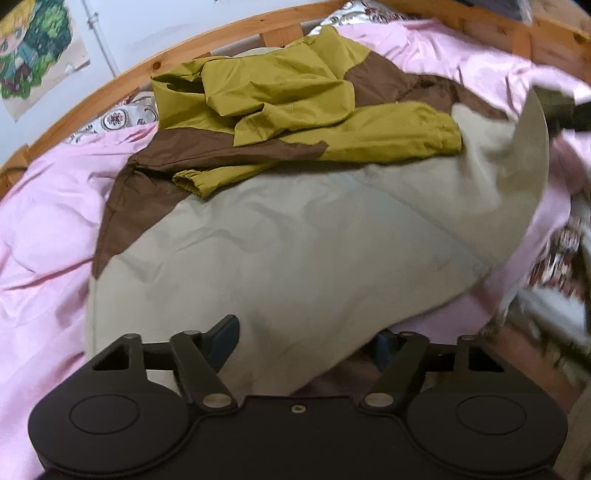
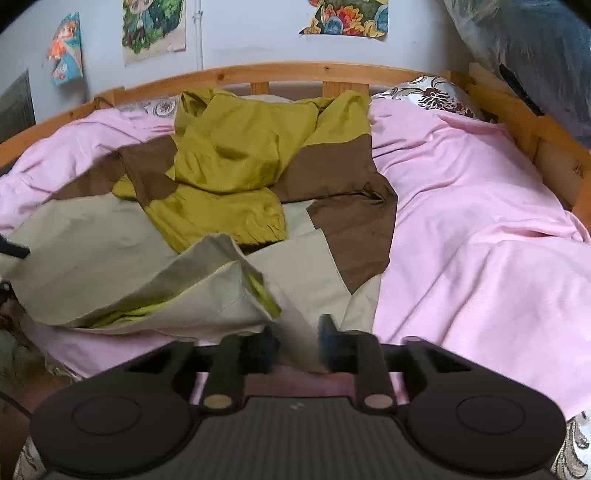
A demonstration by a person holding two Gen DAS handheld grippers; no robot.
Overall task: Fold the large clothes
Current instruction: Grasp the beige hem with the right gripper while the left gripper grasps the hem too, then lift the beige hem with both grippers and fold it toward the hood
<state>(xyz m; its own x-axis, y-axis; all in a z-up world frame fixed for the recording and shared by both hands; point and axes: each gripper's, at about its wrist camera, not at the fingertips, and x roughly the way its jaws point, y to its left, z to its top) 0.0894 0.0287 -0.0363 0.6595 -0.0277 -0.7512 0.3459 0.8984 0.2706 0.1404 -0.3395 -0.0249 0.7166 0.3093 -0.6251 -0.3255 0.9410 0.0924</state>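
Note:
A large jacket (image 1: 295, 236) in beige, brown and mustard yellow lies spread on a pink sheet (image 1: 48, 229). Both yellow sleeves lie folded across its upper part. My left gripper (image 1: 306, 339) has its fingers wide apart, with the beige hem draped between them. My right gripper (image 2: 295, 343) has beige hem cloth (image 2: 299, 328) between its fingers and lifts that corner, so the yellow lining (image 2: 262, 291) shows. The same jacket (image 2: 229, 162) fills the middle of the right wrist view.
A wooden bed rail (image 2: 258, 72) curves along the far side and the right edge (image 2: 546, 140). A patterned pillow (image 2: 436, 94) lies at the far right corner. Posters (image 2: 155, 26) hang on the wall. The pink sheet (image 2: 480, 221) covers the bed's right half.

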